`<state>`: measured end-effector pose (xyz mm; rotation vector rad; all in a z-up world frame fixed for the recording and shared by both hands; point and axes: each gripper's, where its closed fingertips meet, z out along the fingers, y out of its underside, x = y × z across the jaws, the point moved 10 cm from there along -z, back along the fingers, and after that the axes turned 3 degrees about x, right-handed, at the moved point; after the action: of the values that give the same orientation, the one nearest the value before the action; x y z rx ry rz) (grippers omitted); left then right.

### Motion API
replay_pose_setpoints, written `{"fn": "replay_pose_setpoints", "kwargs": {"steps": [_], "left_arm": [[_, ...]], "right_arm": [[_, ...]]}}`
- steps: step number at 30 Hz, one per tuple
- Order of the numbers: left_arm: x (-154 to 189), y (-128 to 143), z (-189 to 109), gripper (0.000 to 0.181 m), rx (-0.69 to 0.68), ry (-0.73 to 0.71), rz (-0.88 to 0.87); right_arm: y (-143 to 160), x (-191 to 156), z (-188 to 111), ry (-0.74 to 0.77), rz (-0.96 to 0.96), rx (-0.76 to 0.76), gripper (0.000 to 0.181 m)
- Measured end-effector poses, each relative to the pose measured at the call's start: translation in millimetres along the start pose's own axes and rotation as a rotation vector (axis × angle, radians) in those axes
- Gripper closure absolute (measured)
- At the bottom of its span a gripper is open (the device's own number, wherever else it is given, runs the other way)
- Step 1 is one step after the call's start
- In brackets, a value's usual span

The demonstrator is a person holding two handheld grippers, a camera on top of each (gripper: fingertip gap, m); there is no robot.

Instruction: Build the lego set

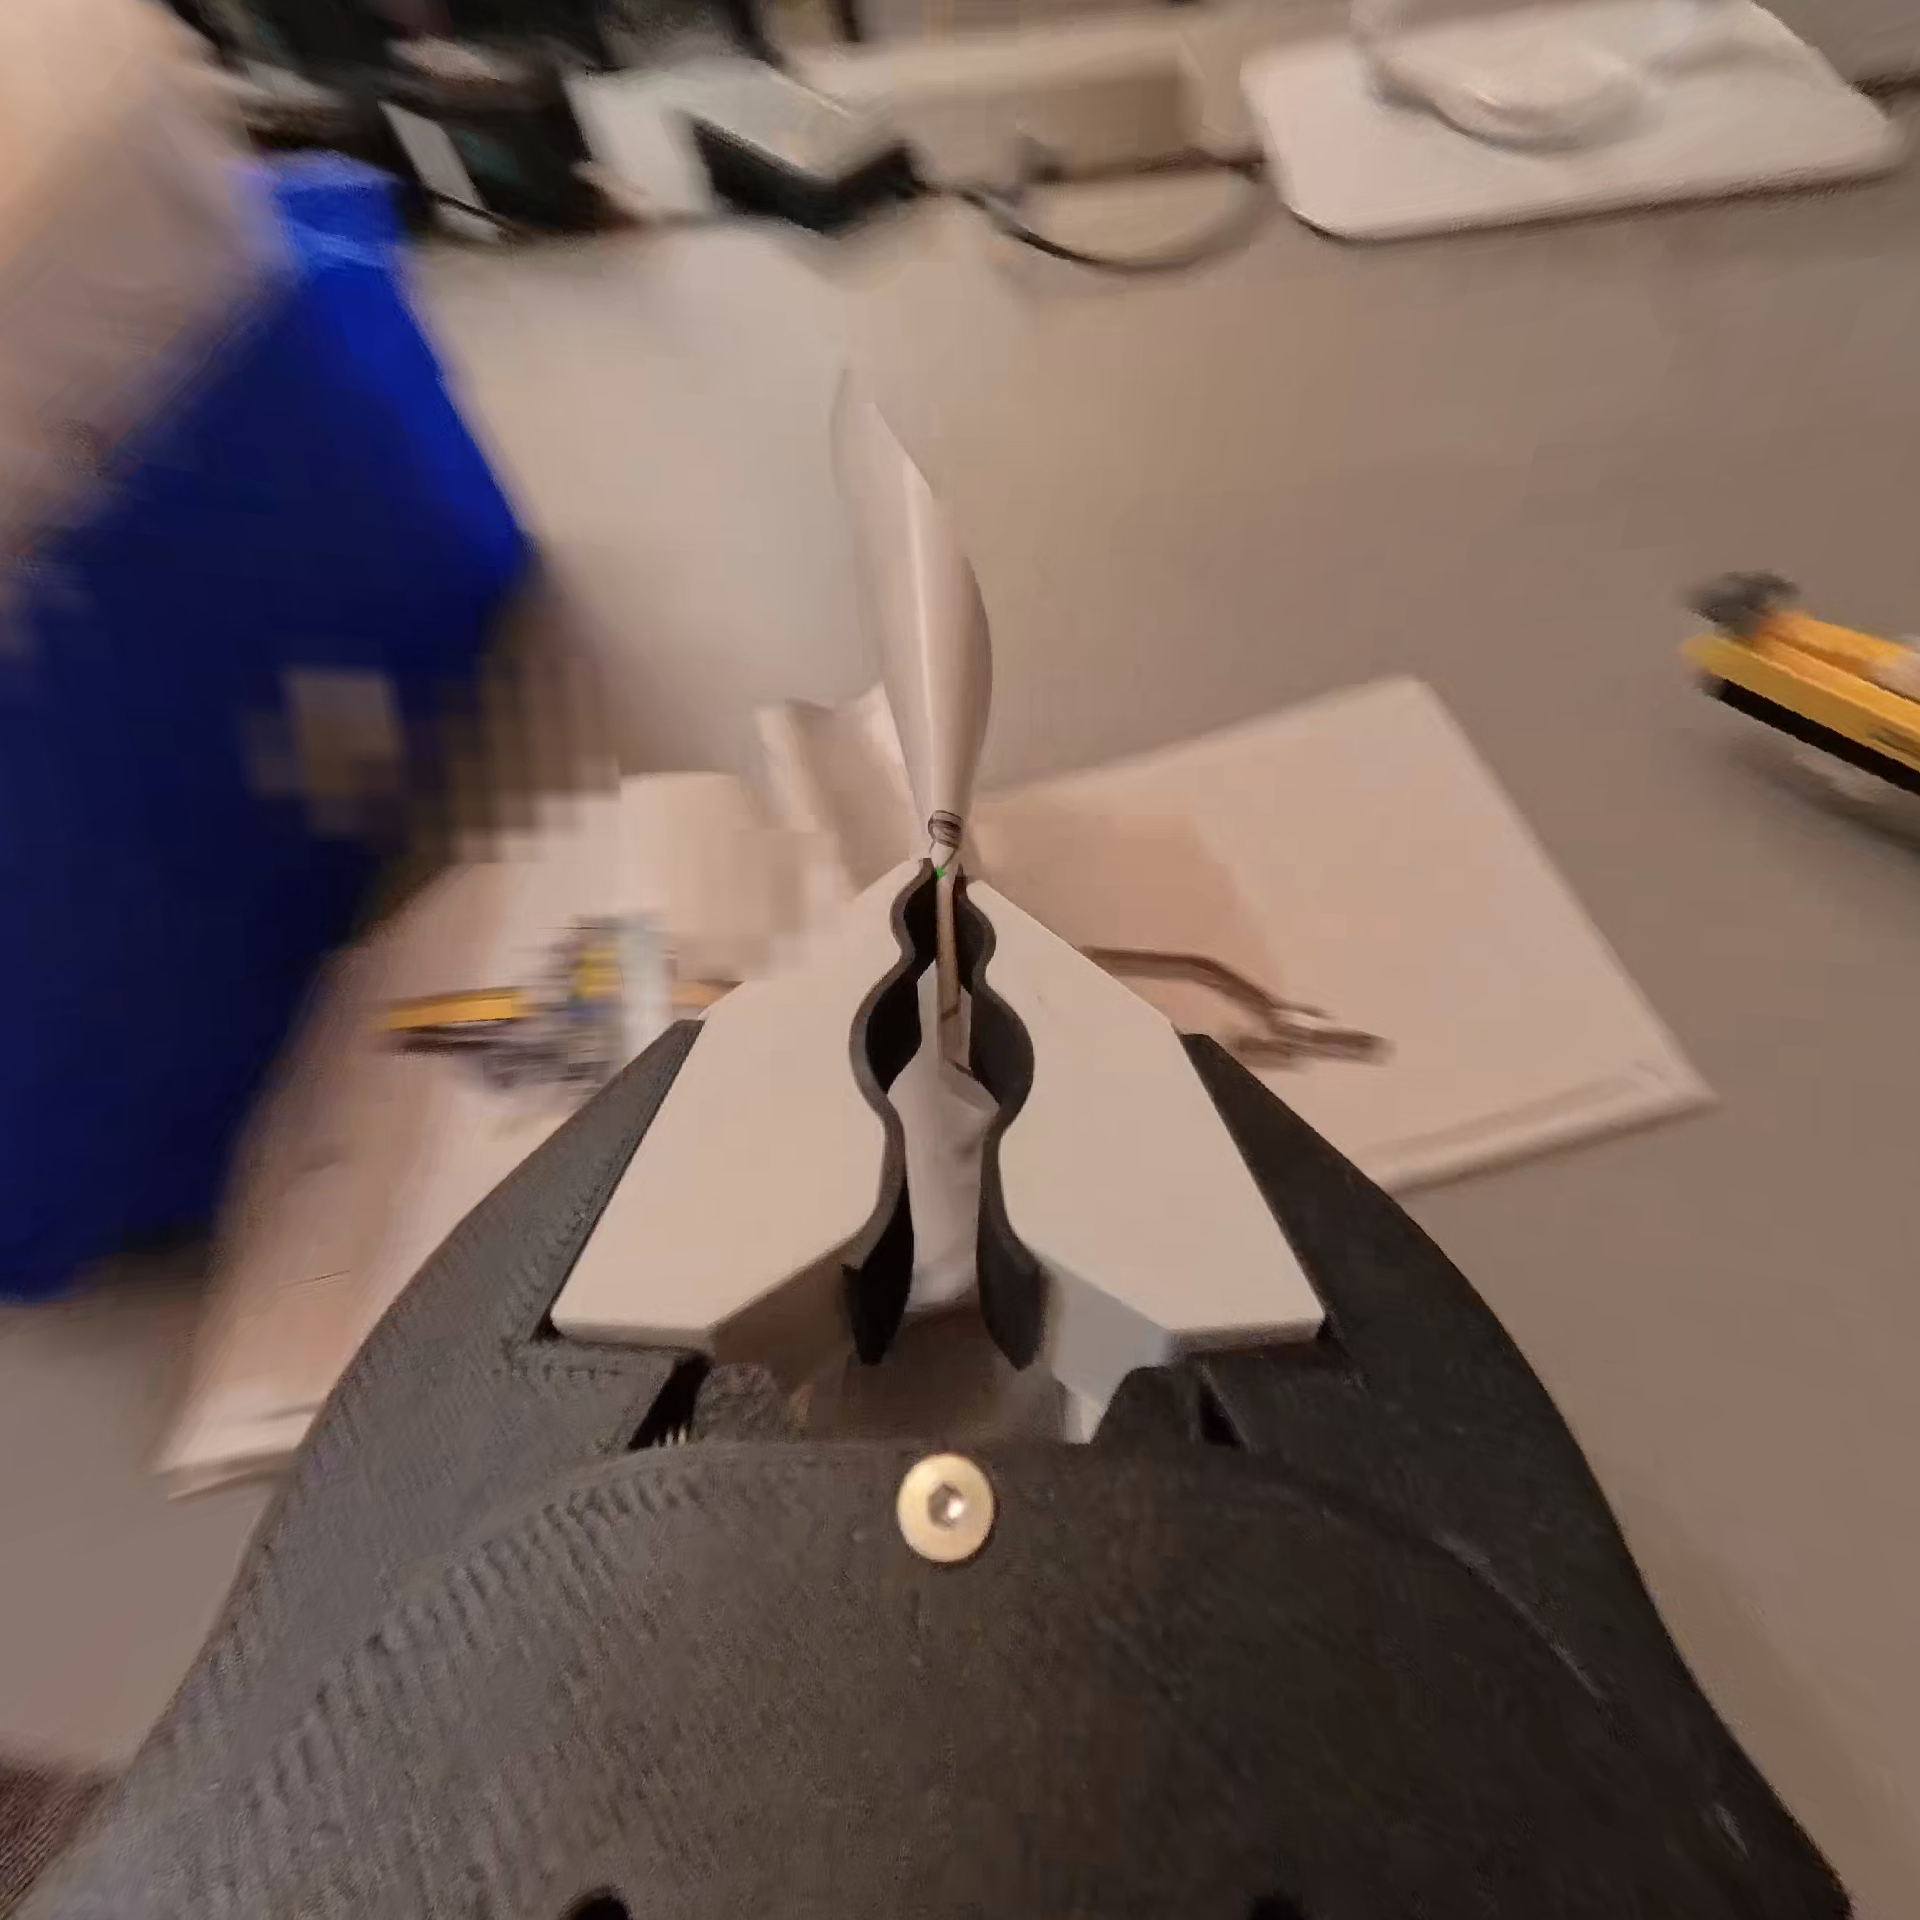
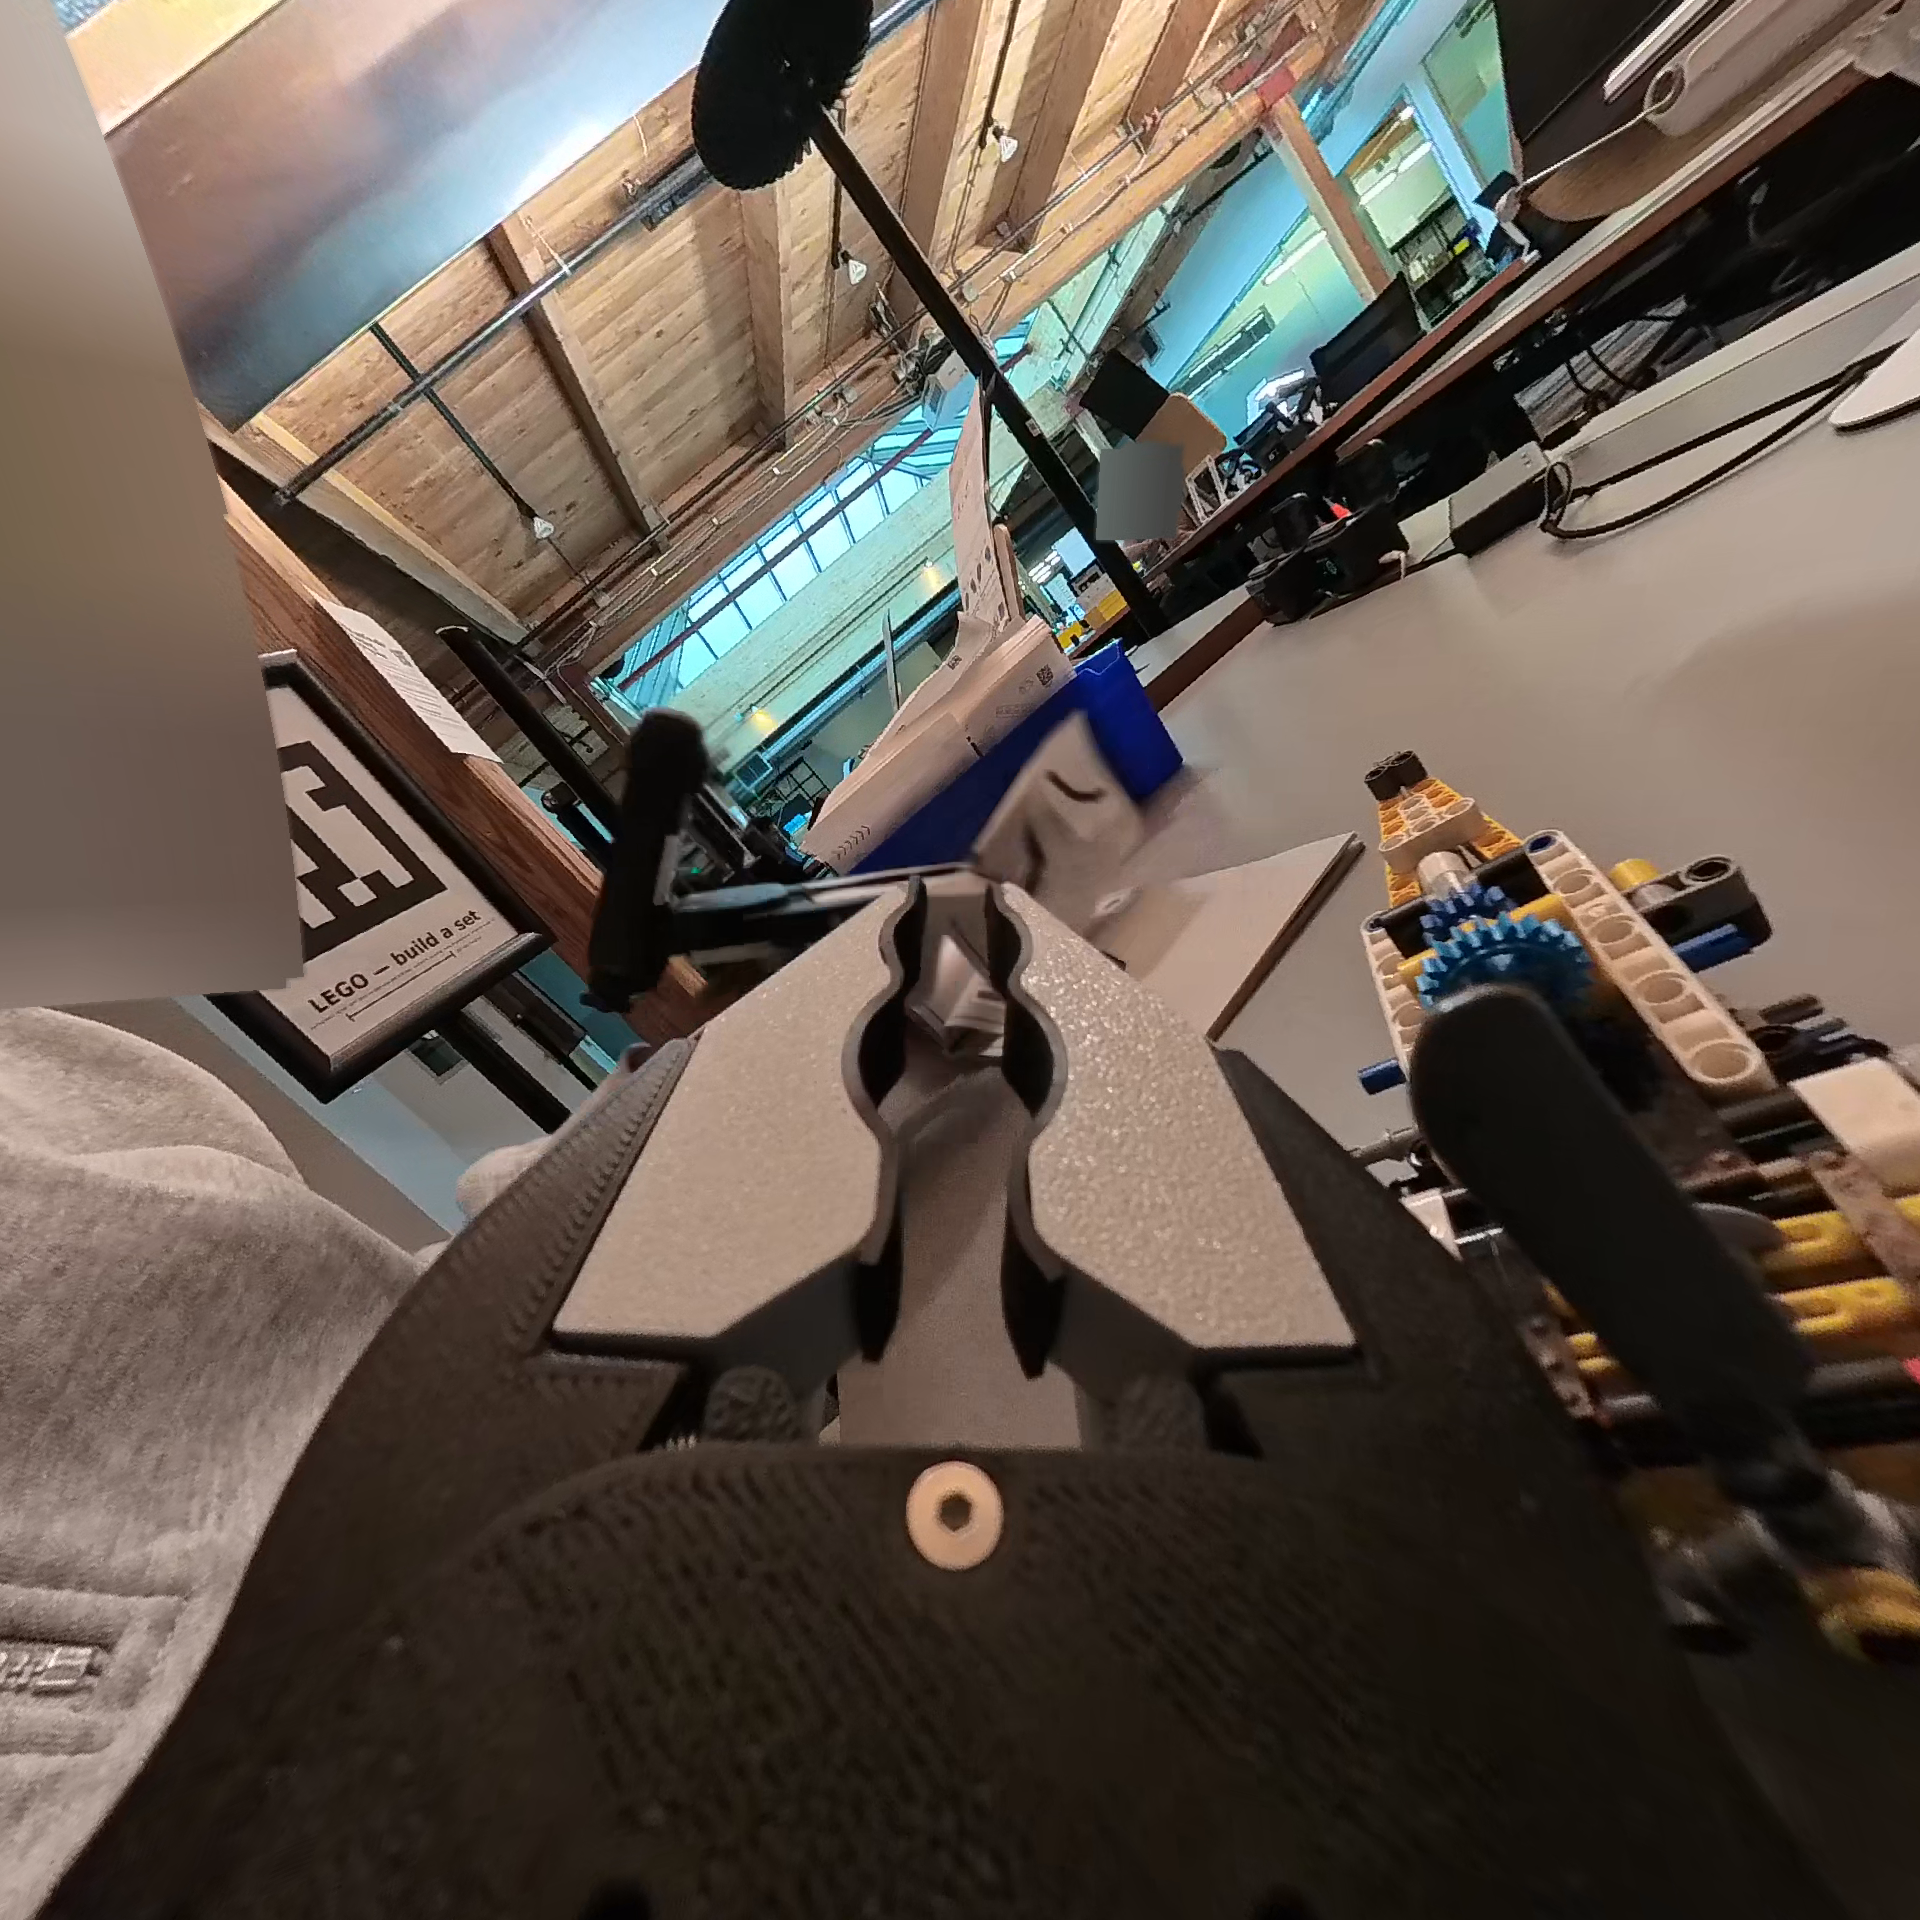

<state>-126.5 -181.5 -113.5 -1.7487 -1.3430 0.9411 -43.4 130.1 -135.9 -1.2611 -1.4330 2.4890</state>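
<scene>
In the left wrist view, your left gripper [image 1: 940, 883] is pinched tight on a thin sheet of white paper [image 1: 925, 623], most likely a page of the instruction booklet [image 1: 1299, 914] that lies open on the grey table [image 1: 1351, 468] below. The page stands on edge between the tips and curls away above them. The whole background is smeared, so the gripper looks to be mid-swing. The risk here is plain: pull too fast or too far and the page may tear at the pinch or drag the booklet across the table into the loose parts. A blurred yellow piece [image 1: 1808, 686] sits well off to the right, and a small cluster of yellow and blue pieces [image 1: 582, 987] lies near the booklet's left side, beside a blue bin [image 1: 260, 727].

In the right wrist view, your right gripper [image 2: 951, 904] has its jaws narrow, a slim gap between the tips, and nothing is held in them. It points upward, toward the ceiling beams rather than the work. The Lego model [image 2: 1558, 997], a yellow, white and black Technic build with blue gears [image 2: 1496, 945], sits just beside the gripper on its right, low on the table and outside the jaws. Swing this hand carelessly and its body could knock the model. The blue bin shows farther back, behind the tips.
</scene>
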Motion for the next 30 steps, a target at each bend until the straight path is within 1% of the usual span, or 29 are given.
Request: {"fn": "replay_pose_setpoints", "kwargs": {"steps": [1,2,4,5,6,8,10,12,14,15,16,18,21,24,26,30], "left_arm": [[-21,-5,-8,0.177,0.036,-0.095,-0.002],[-43,-10,-18,0.168,0.064,-0.192,-0.006],[-85,-14,-38,0.151,0.071,-0.376,-0.048],[-100,-16,-48,0.14,0.07,-0.433,-0.085],[-108,-18,-58,0.132,0.091,-0.456,-0.105],[-103,-24,-73,0.127,0.165,-0.48,-0.074],[-74,-31,-76,0.13,0.218,-0.414,0.018],[-30,-33,-67,0.131,0.246,-0.247,0.084],[19,-28,-51,0.127,0.206,0.007,0.071],[42,-24,-42,0.121,0.171,0.131,0.05],[62,-18,-33,0.116,0.137,0.224,0.046],[87,-5,-15,0.11,0.058,0.325,0.091],[99,11,2,0.107,-0.042,0.371,0.158],[99,14,5,0.107,-0.078,0.416,0.118],[101,17,7,0.106,-0.098,0.411,0.13],[112,25,12,0.107,-0.127,0.363,0.227]], "right_arm": [[0,0,0,0.0,0.0,0.0,0.172],[0,0,0,0.0,0.0,0.0,0.172],[0,0,0,0.001,0.001,-0.001,0.172],[0,0,0,0.002,0.001,-0.001,0.172],[0,0,0,0.003,0.001,-0.001,0.172],[0,0,1,0.006,0.0,-0.003,0.172],[0,0,1,0.006,0.0,-0.004,0.172],[1,0,1,0.006,-0.001,-0.007,0.172],[1,0,1,0.006,-0.003,-0.006,0.172],[1,0,1,0.006,-0.002,-0.006,0.172],[1,0,1,0.005,-0.002,-0.004,0.172],[0,0,1,0.002,-0.002,-0.001,0.172],[0,0,0,-0.002,0.0,0.001,0.172],[0,0,0,-0.004,0.004,0.004,0.172],[0,0,0,-0.004,0.007,0.004,0.172],[0,0,0,-0.007,0.011,0.005,0.172]]}}
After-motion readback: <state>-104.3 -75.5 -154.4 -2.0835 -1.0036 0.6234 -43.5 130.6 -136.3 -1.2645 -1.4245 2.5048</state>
